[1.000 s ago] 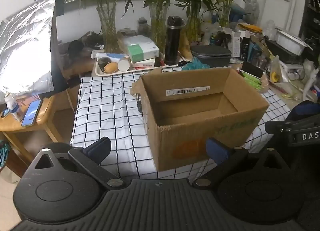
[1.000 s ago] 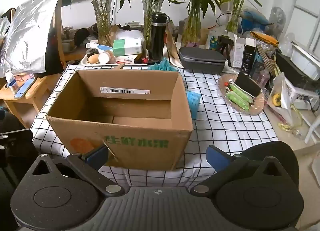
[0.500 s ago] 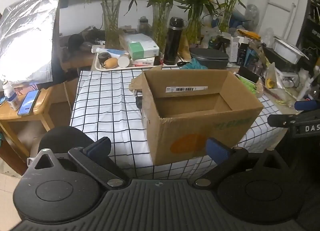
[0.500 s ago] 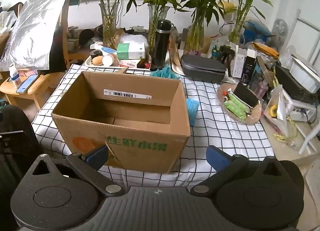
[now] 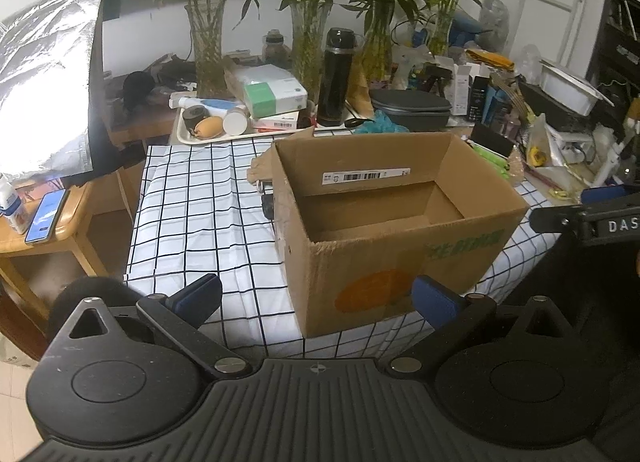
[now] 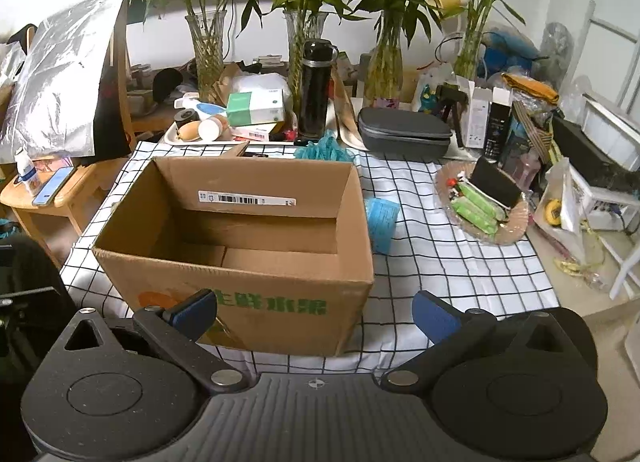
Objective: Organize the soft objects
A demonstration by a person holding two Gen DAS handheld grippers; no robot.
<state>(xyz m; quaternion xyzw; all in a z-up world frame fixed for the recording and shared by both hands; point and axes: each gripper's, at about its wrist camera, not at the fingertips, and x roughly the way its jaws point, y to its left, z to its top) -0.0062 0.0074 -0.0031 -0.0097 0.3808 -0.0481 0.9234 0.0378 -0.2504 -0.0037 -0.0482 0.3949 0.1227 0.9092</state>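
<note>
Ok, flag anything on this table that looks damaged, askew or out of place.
The cardboard box sits skewed to the checked tablecloth, and its near left corner edge is frayed. A light blue packet lies close beside its right wall. The box looks empty, and both grippers are open and hold nothing.

The left gripper (image 5: pixel 316 300) hangs level with its blue-padded fingers (image 5: pixel 198 296) spread wide and nothing between them. The right gripper (image 6: pixel 316 310) matches it, fingers (image 6: pixel 436 318) parted and empty.

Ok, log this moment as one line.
left gripper: open, empty | right gripper: open, empty | cardboard box: on table, looks empty | blue packet: beside box
</note>
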